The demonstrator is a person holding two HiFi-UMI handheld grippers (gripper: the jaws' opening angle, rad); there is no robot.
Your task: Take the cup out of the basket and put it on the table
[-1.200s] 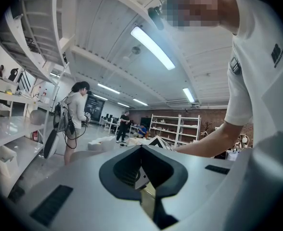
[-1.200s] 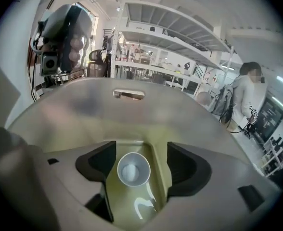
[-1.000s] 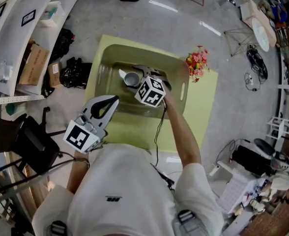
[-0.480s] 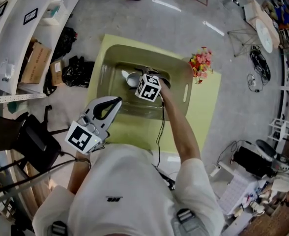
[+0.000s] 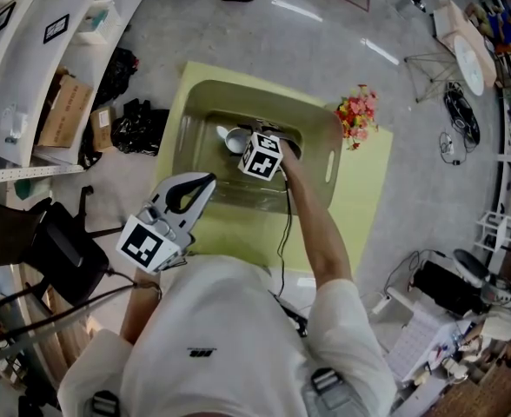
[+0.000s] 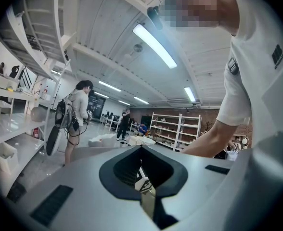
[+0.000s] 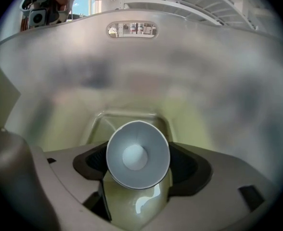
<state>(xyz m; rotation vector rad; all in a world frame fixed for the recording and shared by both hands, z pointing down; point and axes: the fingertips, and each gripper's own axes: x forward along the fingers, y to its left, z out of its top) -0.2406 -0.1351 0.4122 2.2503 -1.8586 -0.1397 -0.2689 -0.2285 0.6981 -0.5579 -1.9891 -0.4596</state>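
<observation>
A pale cup stands inside the translucent olive basket on the yellow-green table. My right gripper reaches down into the basket beside the cup. In the right gripper view the cup shows its white inside and fills the gap between the jaws. My right gripper is closing, its jaws against the cup's sides. My left gripper hovers shut and holding nothing above the table's near left edge. In its own view my left gripper points up at the ceiling.
A bunch of red and yellow flowers lies at the basket's right end. Black bags and a cardboard box sit on the floor to the left. A black chair is near my left side. People stand among distant shelves.
My right gripper has moved a little farther into the basket toward the cup, then stayed put. The cup and my left gripper have not moved.
</observation>
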